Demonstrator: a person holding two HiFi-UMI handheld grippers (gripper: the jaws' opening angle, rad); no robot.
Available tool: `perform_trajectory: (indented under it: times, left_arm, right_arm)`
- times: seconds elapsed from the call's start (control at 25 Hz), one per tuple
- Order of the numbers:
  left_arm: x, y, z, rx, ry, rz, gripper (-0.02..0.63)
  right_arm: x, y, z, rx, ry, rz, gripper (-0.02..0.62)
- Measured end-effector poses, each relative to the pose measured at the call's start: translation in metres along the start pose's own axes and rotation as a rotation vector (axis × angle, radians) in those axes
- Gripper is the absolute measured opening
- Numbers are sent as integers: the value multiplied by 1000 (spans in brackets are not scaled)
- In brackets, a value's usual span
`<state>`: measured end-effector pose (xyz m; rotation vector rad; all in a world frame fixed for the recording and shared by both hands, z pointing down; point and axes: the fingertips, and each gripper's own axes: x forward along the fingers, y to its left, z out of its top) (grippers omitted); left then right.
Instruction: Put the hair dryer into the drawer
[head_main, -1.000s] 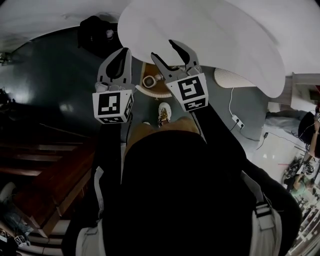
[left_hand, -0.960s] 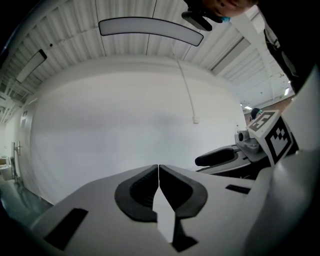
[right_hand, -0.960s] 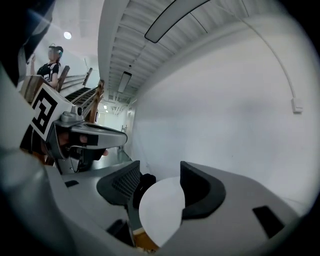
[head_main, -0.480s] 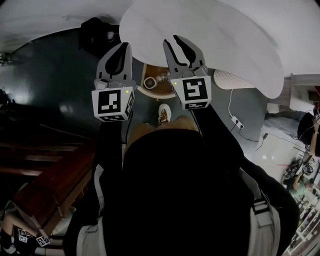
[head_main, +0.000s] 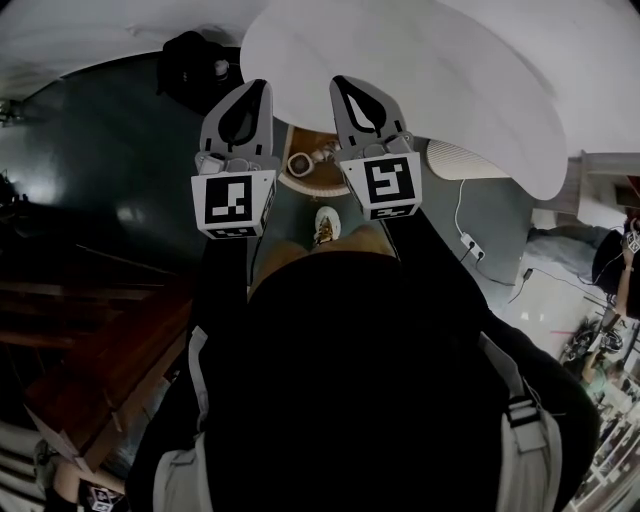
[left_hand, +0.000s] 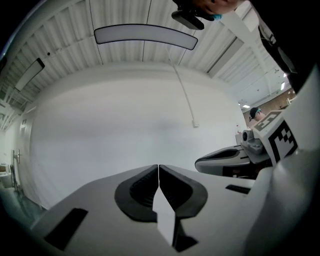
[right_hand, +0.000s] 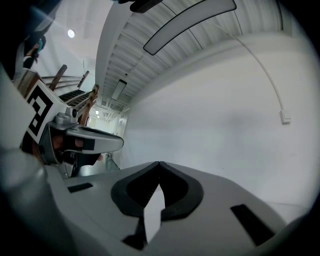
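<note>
No hair dryer or drawer can be made out in any view. In the head view my left gripper (head_main: 247, 90) and right gripper (head_main: 354, 86) are held side by side, pointing level toward a white wall, in front of a white round tabletop (head_main: 450, 70). The left gripper (left_hand: 158, 167) is shut with nothing between its pads. The right gripper (right_hand: 159, 165) has just been closing and now stands shut, empty too. Each gripper shows in the other's view: the right gripper (left_hand: 235, 160) and the left gripper (right_hand: 85, 140).
Below the grippers lie a brown round base (head_main: 312, 170) with a white ring-shaped thing (head_main: 298, 163) and the person's shoe (head_main: 327, 224). A black bag (head_main: 195, 65) sits far left, dark wooden furniture (head_main: 100, 340) at left, a power strip with cable (head_main: 470, 240) at right.
The right gripper's jaws went from wide open to shut with nothing in them. Both grippers moved slightly up in the head view and now stand more parallel.
</note>
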<state>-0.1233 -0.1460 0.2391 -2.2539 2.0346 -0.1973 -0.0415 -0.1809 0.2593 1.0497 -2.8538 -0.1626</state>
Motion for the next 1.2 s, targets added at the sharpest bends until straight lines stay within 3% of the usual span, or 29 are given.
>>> perform_trajectory:
  times: [0.28,1.2]
  left_arm:
    - [7,-3,-2,-5,5,-2,18]
    - [22,-2,1,12,8,7,18]
  right_arm:
    - [0,4,3,-19,-7,51,26]
    - [4,-12,4,1,-18,52,26]
